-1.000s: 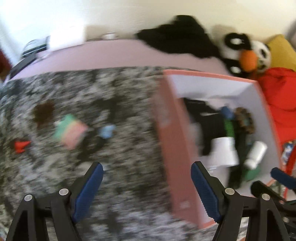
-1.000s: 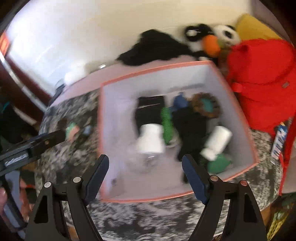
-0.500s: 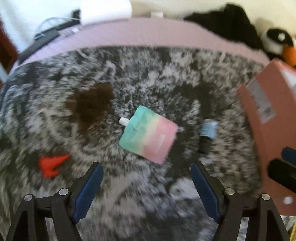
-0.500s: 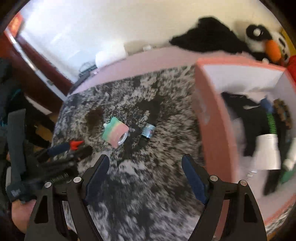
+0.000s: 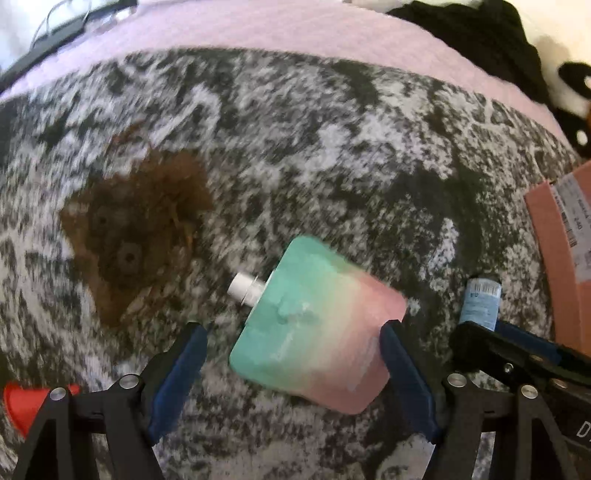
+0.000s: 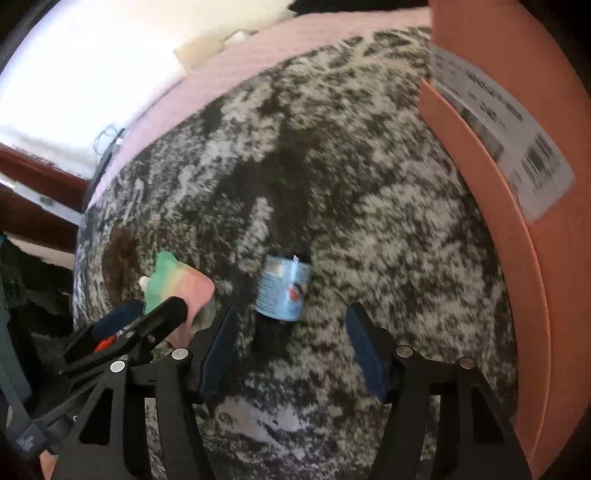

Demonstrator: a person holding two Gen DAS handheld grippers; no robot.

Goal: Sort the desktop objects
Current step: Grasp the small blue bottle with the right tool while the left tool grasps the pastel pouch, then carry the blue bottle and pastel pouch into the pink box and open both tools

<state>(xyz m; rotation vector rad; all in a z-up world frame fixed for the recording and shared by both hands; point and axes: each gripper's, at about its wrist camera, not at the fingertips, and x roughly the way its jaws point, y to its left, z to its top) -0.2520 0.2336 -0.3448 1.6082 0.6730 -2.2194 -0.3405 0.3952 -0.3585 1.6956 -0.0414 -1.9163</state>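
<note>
A green-to-pink pouch (image 5: pixel 317 328) with a white spout lies on the speckled black-and-white blanket (image 5: pixel 295 147). My left gripper (image 5: pixel 291 365) is open with its fingers on either side of the pouch, low over it. A small bottle with a light blue label (image 6: pixel 282 290) and dark cap lies just right of the pouch; it also shows in the left wrist view (image 5: pixel 480 302). My right gripper (image 6: pixel 290 354) is open, its fingers flanking the bottle's dark cap end. The pouch also shows in the right wrist view (image 6: pixel 177 284).
A salmon-pink box (image 6: pixel 517 155) with a white barcode label stands at the right. A brown fuzzy object (image 5: pixel 136 225) lies left of the pouch. A red piece (image 5: pixel 22 402) lies at the left edge. Pink bedding (image 5: pixel 258 26) and black cloth (image 5: pixel 480 33) lie beyond.
Both grippers have swung left from the pink box and come down close, the left over the pouch, the right over the blue-labelled bottle. Both stay open.
</note>
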